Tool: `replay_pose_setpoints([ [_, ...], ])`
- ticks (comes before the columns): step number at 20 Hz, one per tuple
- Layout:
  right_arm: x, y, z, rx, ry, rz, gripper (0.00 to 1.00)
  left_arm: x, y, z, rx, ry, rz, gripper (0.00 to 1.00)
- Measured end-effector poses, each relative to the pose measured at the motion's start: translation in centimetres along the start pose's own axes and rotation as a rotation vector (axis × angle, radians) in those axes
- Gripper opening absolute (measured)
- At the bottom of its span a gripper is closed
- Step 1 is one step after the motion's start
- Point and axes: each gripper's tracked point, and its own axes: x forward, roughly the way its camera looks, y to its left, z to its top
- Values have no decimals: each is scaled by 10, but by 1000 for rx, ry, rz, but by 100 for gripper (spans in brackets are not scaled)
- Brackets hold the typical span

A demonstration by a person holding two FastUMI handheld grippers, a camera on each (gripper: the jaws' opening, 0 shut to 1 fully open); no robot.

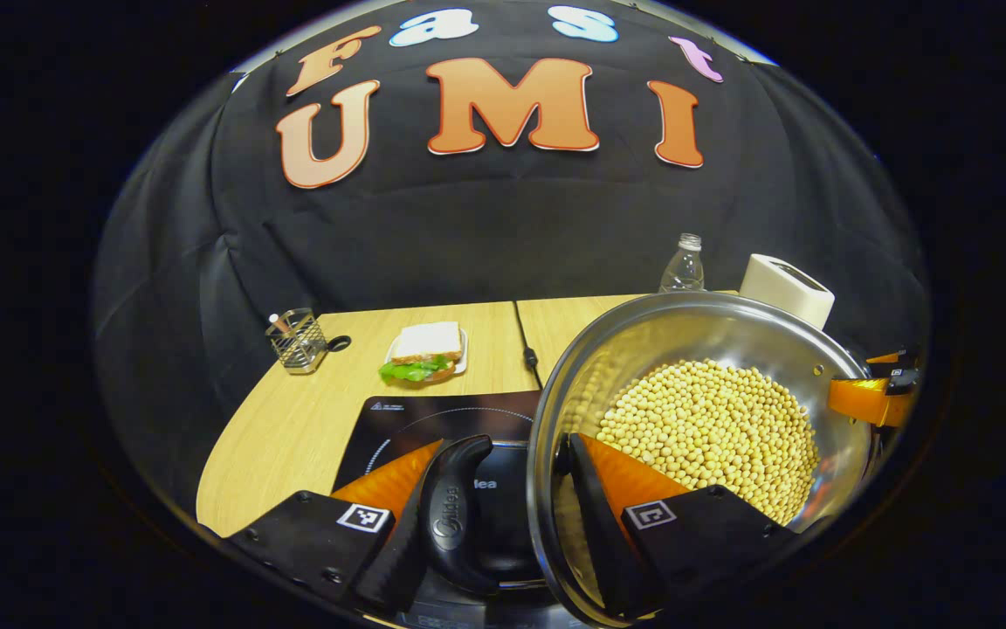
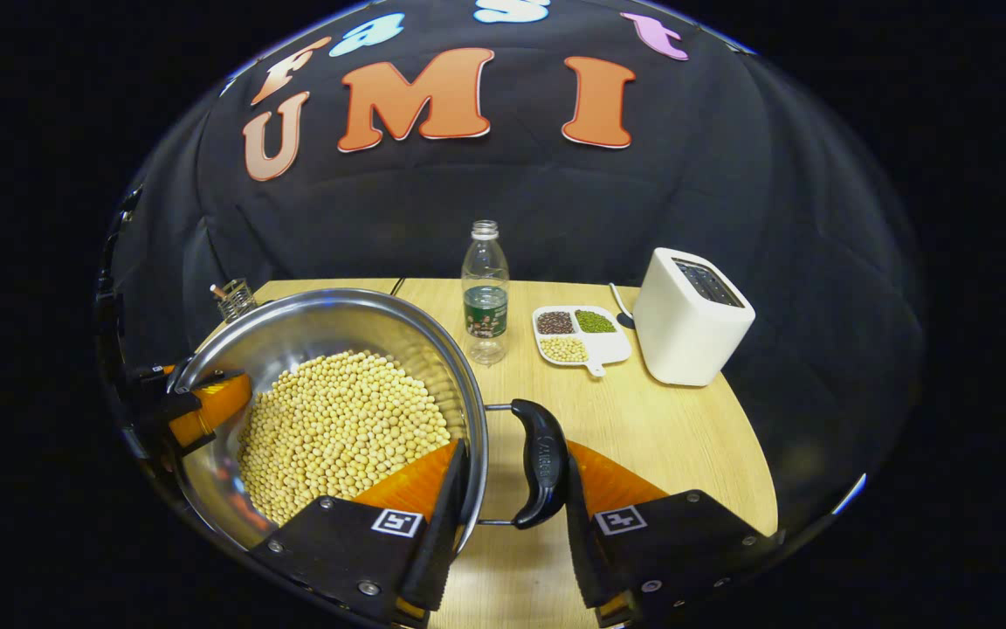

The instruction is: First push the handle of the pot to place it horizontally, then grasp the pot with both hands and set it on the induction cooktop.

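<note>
Two grippers are gripping for us: the left gripper (image 1: 503, 515) is pinching one black handle (image 1: 459, 515) against the pot (image 1: 713, 323) rim, the right gripper (image 2: 507, 498) pinching the other handle (image 2: 542, 476). Just ahead-left, the induction cooktop (image 1: 398, 419) is lying.

One pot (image 2: 328, 349), one bottle (image 2: 485, 293), one toaster (image 2: 691, 336)

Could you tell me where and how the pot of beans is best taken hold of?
By its two side handles, one gripper from each side: the pot is wide and full, and each black handle stands out from the rim, fitting between the fingers.
</note>
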Motion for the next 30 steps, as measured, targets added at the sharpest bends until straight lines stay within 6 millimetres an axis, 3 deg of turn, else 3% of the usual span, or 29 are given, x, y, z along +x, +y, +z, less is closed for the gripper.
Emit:
replay_pose_setpoints([
  [3,-2,22,6,-21,-12,17,57,-9,23,-3,-32,-13,28,87],
  [5,-2,38,7,-29,-12,32,57,-13,39,-5,-40,-16,46,83],
  [6,-1,46,8,-32,-13,40,53,-15,47,-5,-45,-16,55,83],
  [7,-1,53,8,-38,-12,49,57,-17,55,-7,-48,-15,65,83],
  [14,-4,104,25,-58,-33,102,58,-32,109,3,-67,-29,128,80],
  [17,-3,125,33,-60,-42,118,57,-36,130,7,-75,-38,152,86],
  [19,1,138,34,-65,-36,129,57,-35,144,7,-83,-35,169,80],
  [25,19,161,31,-68,-13,148,58,-28,169,2,-74,-34,202,83],
  [30,29,167,26,-68,5,143,57,-12,174,-4,-60,-20,189,86],
])
